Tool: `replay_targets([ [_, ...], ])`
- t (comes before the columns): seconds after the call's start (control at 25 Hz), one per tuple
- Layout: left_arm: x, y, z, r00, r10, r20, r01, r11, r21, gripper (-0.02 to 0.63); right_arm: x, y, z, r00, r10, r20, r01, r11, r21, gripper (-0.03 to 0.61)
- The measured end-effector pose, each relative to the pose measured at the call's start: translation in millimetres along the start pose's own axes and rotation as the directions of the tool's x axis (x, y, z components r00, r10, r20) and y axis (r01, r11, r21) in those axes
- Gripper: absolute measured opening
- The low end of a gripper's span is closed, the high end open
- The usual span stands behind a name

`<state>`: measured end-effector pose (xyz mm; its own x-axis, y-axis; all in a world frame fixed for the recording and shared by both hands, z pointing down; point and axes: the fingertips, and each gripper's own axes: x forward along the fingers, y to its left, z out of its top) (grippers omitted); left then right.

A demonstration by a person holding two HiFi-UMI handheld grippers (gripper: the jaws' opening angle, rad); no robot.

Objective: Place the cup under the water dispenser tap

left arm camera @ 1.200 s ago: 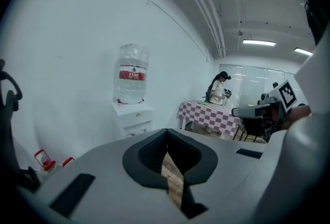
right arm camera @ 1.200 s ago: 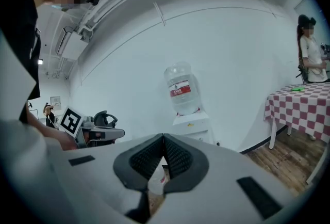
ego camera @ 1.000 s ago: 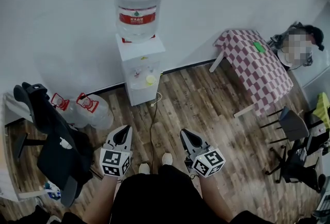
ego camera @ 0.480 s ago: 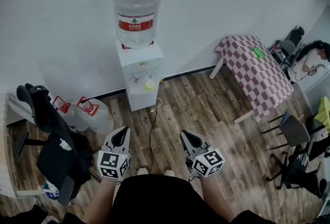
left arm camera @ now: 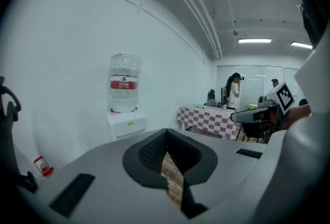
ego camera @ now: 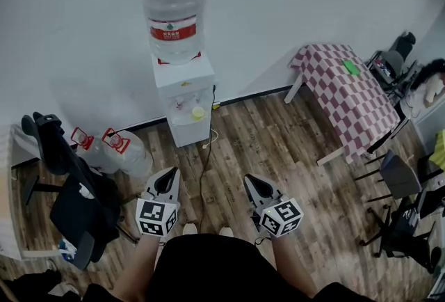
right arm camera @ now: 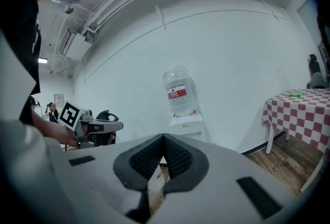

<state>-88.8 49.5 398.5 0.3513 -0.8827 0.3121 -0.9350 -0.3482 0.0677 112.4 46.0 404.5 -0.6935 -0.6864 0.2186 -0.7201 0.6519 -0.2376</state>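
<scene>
Left gripper [ego camera: 165, 181] and right gripper [ego camera: 254, 187] both have jaws pressed together, holding nothing; yellow cup [ego camera: 198, 113] sits in the water dispenser [ego camera: 182, 78] recess, well apart

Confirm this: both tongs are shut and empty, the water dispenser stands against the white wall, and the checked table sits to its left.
Not quite: the head view shows the checked table to the right of the water dispenser, not its left. The left tongs and right tongs are shut and empty, and the dispenser stands against the white wall.
</scene>
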Motion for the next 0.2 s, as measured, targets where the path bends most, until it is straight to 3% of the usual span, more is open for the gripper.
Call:
replay_targets([
  [0.2,9,-14,2,1.000,0.013,-0.011,-0.013,1.000,0.003,0.015,-8,-15,1,1.000,0.009,-0.005,-0.009,1.000,0.000,0.021],
])
